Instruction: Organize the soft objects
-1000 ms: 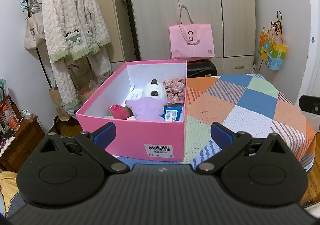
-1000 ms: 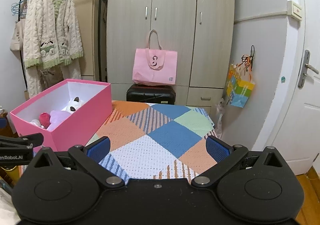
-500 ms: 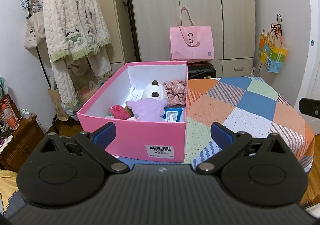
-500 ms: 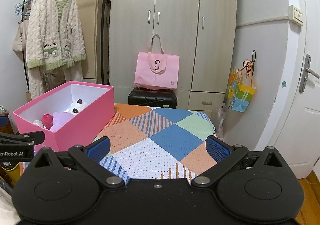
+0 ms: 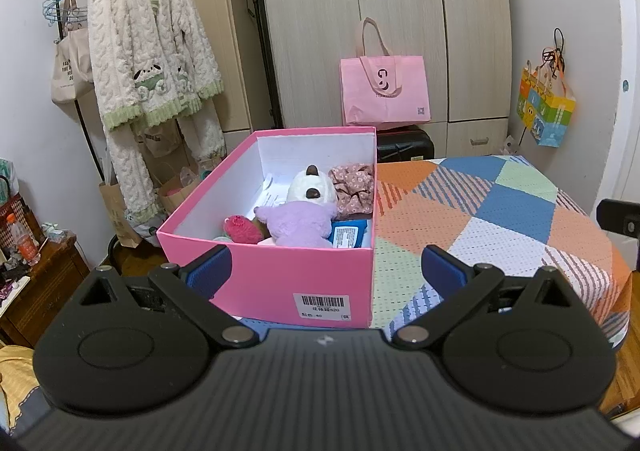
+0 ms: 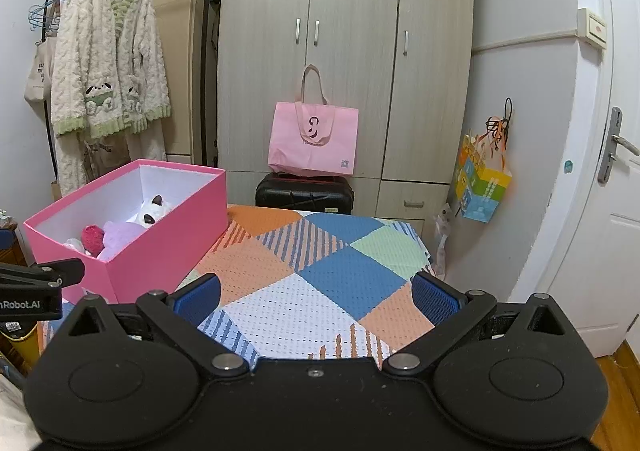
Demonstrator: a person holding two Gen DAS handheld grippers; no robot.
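Left wrist view
Left gripper (image 5: 326, 267): I see my blue fingers spread wide with nothing between them, held near the short end of the box.
Box (image 5: 280, 283): pink, lid off, on the left part of the table, barcode label on its near wall.
Purple plush (image 5: 298, 223): inside the box, toward the near end, right of middle.
White plush (image 5: 312, 189): just behind the purple one, touching it.
Red plush (image 5: 240, 229): left of the purple one, against the near wall.
Scrunchie (image 5: 354, 187): pink floral, at the right wall, beside the white plush.
Blue packet (image 5: 349, 233): in the near right corner of the box.
Table (image 5: 500, 219): covered with a patchwork cloth, bare to the right of the box.

Right wrist view
Right gripper (image 6: 316, 297): I have the fingers wide apart and empty, over the near edge of the table (image 6: 320, 275).
Box (image 6: 160, 251): far left on the cloth; I can make out the red, purple and white toys in it.
Left gripper (image 6: 40, 279): only a black edge shows at the left, near the box.
Tote bag (image 6: 314, 139): pink, standing on a black case against the wardrobe, far behind the table.
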